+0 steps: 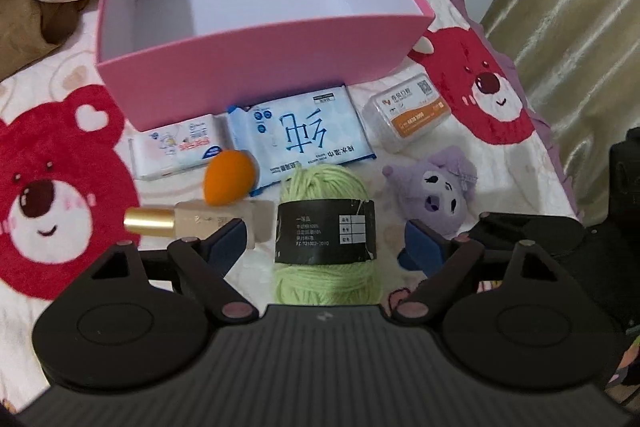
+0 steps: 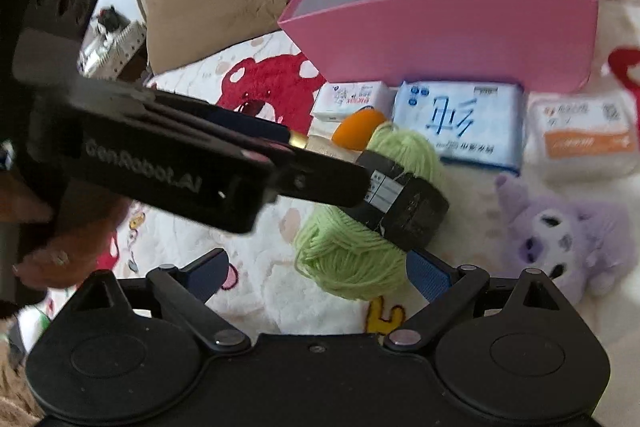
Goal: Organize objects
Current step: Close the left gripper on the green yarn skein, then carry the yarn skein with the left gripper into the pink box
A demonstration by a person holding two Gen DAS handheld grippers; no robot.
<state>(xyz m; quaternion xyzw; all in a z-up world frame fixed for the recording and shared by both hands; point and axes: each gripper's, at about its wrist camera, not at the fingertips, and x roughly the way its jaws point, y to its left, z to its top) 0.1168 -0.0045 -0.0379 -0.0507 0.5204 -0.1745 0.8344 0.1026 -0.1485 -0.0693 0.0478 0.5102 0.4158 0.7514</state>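
Note:
A green yarn ball [image 1: 326,227] with a black label lies on the bedspread in front of an empty pink box [image 1: 256,67]. My left gripper [image 1: 324,239] is open and straddles the yarn, with a gap on each side of its blue pads. In the right wrist view the left gripper [image 2: 324,161] reaches in from the left over the yarn [image 2: 352,251]. My right gripper [image 2: 320,275] is open too, low over the bedspread, its right pad close to the yarn's label. A person's hand [image 2: 44,259] holds the left gripper.
Around the yarn lie an orange sponge egg [image 1: 230,183], a gold-capped bottle [image 1: 172,223], a small tissue pack [image 1: 176,151], a blue wipes pack [image 1: 304,135], a floss box [image 1: 408,115] and a purple plush [image 1: 436,191]. A curtain [image 1: 560,7] hangs at the right.

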